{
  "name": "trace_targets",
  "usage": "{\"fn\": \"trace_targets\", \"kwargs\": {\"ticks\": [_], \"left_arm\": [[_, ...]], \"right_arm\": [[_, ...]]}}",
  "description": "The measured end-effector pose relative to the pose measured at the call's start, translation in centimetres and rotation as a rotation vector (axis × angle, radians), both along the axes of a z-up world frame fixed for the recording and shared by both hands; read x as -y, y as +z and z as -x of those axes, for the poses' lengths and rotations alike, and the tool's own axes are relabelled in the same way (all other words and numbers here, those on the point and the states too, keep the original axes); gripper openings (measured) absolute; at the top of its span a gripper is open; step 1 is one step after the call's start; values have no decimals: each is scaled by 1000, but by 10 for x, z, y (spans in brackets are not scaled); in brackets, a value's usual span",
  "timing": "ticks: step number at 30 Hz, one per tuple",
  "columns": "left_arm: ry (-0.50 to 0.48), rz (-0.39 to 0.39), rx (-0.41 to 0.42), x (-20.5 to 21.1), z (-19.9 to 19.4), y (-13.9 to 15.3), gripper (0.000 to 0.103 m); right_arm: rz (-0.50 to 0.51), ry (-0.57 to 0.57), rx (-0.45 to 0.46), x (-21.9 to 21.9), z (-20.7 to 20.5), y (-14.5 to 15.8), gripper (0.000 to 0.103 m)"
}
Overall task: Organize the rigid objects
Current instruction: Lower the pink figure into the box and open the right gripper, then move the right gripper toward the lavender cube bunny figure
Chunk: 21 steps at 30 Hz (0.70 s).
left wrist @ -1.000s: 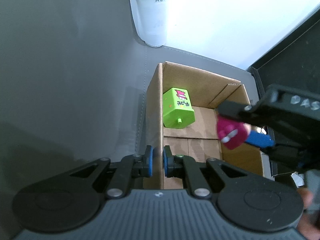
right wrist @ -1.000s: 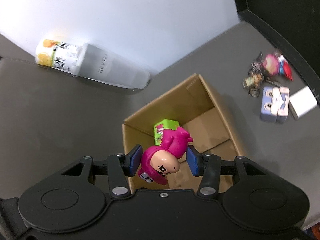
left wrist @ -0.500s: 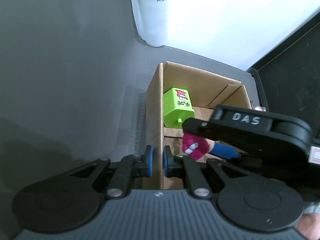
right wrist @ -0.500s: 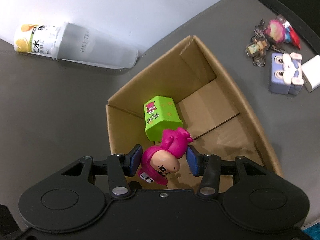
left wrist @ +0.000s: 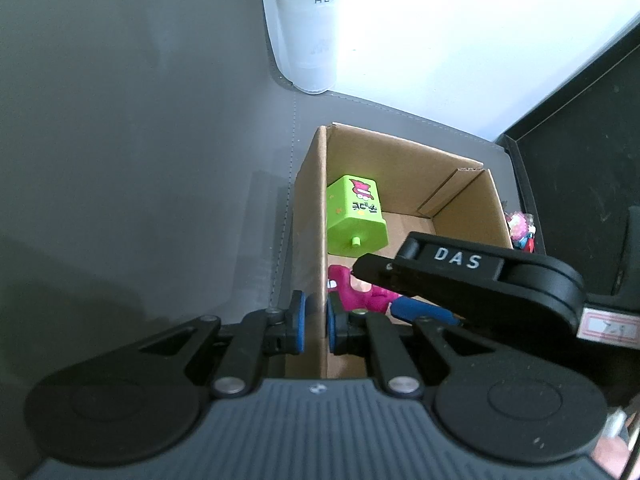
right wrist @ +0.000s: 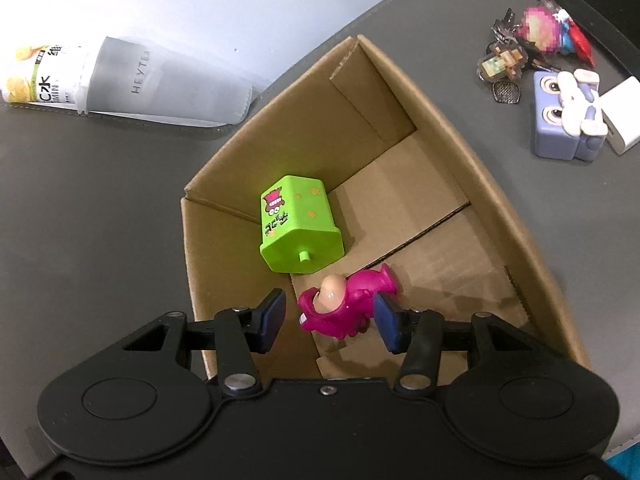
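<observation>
The left tool (left wrist: 314,322) is clenched on the near left wall of the cardboard box (left wrist: 316,216), one blue pad on either face. The right tool (right wrist: 328,322) stands released inside the box: the left pad is clear of the pink figure (right wrist: 346,302), which lies on the box floor, while the right pad sits right against it (contact cannot be settled). The left wrist view shows only a pink fragment (left wrist: 360,294) under the right tool's black body; the right wrist view shows the whole figure, just beside the green block toy (right wrist: 298,226) lying near the left wall. Only the right view shows the worktop (right wrist: 80,208) items beyond the box's right rim: keychains (right wrist: 524,54), a purple block toy (right wrist: 560,124), a white cube (right wrist: 622,118). A tipped cup (right wrist: 160,84) lies past the far corner. The box's right half is open floor.
</observation>
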<state>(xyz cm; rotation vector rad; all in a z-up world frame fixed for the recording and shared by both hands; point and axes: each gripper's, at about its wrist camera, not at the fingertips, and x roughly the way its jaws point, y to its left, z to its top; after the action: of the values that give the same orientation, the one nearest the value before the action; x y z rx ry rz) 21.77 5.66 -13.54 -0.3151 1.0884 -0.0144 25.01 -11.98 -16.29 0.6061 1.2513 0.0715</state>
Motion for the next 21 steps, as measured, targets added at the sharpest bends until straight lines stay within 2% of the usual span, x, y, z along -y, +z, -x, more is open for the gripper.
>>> {"fn": "trace_targets", "kwargs": {"ticks": [10,18,21], "left_arm": [[-1,-8,4,2,1,-1,10],[1,-11,7,3,1,-1,9],[2,-15,7,3,1,-2,9]], "right_arm": [[-11,19,106,18,10,43,50],[-6,8,157,35,12,71,50],[4,4,173,43,15,78,53]]}}
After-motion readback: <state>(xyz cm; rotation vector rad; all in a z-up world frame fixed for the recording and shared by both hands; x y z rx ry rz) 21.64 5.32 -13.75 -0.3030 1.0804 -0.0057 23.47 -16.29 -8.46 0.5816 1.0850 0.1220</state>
